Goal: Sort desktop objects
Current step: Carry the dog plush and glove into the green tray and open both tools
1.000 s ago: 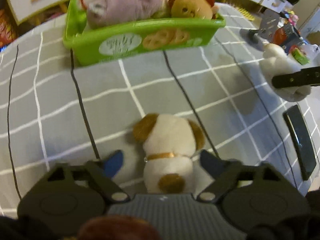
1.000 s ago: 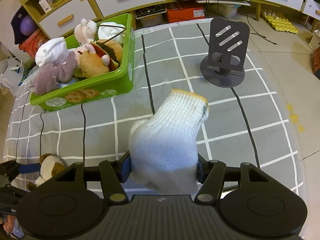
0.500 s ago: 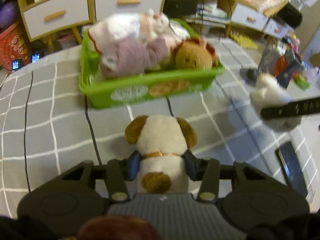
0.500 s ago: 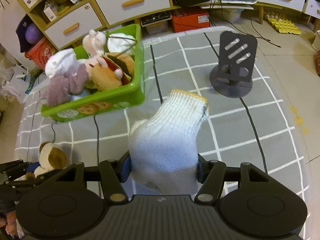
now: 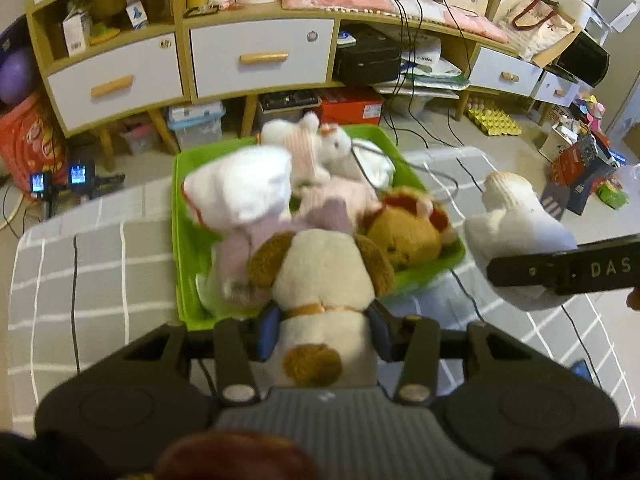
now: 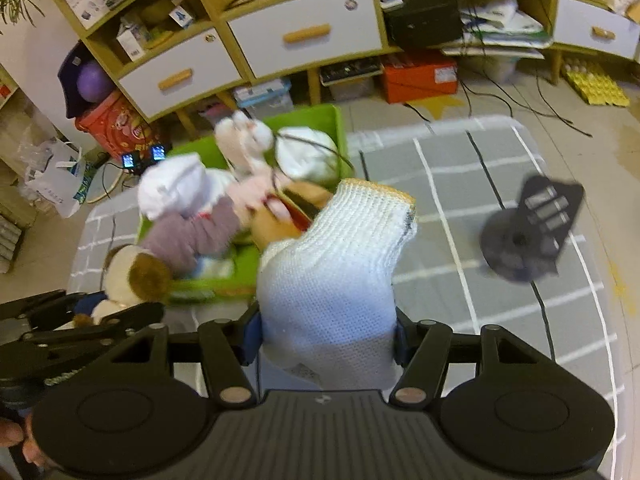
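Note:
My left gripper (image 5: 322, 330) is shut on a white plush dog with brown ears (image 5: 324, 280) and holds it in the air at the near edge of the green basket (image 5: 180, 248). The basket holds several plush toys, among them a lion (image 5: 408, 228). My right gripper (image 6: 328, 338) is shut on a white knit glove (image 6: 336, 264), raised just right of the basket (image 6: 336, 120). The dog (image 6: 128, 272) and left gripper (image 6: 72, 320) show at the left of the right wrist view. The glove (image 5: 516, 224) shows at the right of the left wrist view.
A grey checked cloth (image 6: 460, 184) covers the table. A black phone stand (image 6: 528, 228) stands on it to the right. A phone corner (image 5: 582, 368) lies at the near right. Wooden drawers (image 5: 260, 56) and floor clutter are beyond the table.
My left gripper closed on the plush dog, lifted it off the cloth and carried it forward to the basket. My right gripper rose and moved left toward the basket with the glove.

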The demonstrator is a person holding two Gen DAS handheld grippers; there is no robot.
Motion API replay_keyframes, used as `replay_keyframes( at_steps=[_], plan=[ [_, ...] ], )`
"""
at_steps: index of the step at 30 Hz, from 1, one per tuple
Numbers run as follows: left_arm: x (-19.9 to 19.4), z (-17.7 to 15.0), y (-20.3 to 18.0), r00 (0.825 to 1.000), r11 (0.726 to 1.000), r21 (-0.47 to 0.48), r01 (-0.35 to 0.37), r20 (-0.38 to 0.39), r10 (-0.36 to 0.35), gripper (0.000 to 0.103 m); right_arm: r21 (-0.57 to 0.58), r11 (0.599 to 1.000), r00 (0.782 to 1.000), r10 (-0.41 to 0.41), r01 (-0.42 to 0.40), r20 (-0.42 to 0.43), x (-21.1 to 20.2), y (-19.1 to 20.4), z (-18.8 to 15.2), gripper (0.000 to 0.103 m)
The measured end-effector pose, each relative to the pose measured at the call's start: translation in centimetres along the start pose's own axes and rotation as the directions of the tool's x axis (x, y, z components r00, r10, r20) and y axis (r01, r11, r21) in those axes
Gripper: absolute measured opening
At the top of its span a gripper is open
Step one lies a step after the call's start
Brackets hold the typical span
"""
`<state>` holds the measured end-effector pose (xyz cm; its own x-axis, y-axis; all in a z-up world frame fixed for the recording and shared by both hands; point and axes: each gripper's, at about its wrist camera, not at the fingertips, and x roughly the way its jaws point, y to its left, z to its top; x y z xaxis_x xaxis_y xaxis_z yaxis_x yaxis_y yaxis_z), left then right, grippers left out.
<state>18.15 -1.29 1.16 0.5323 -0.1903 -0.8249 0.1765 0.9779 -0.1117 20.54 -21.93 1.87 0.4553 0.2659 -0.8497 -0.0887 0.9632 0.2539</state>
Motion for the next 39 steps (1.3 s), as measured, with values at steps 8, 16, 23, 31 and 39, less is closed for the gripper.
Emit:
replay_keyframes(
  at_steps=[8, 16, 23, 31, 39],
  plan=[
    [3.2, 3.4, 0.9, 0.999, 1.000, 0.006, -0.019, 0.032, 0.019, 0.044, -0.017, 1.000, 0.999, 0.025, -0.024, 0.023, 2.4, 2.0, 3.8, 0.061],
    [5.0, 6.4, 1.9, 0.998, 1.000, -0.001, -0.030, 0.062, 0.030, 0.044, -0.014, 0.999, 0.997, 0.044, -0.043, 0.062, 5.0, 2.6, 7.2, 0.061],
    [6.6, 7.6, 3.7, 0.996, 0.998, -0.018, -0.064, 0.058, 0.065, 0.044, -0.016, 0.996, 0.995, 0.089, -0.089, 0.051, 7.9, 3.3, 8.2, 0.061],
    [7.9, 6.9, 4.6, 0.998, 0.999, -0.026, -0.035, 0.044, 0.036, 0.045, 0.051, 0.988, 0.989, 0.147, -0.147, 0.015, 10.9, 1.9, 7.7, 0.061],
    [7.2, 6.3, 4.6, 0.997, 1.000, -0.025, 0.003, 0.079, -0.001, 0.058, 0.084, 0.986, 0.990, 0.142, -0.142, 0.004, 10.1, 1.9, 8.1, 0.066]
  ],
)
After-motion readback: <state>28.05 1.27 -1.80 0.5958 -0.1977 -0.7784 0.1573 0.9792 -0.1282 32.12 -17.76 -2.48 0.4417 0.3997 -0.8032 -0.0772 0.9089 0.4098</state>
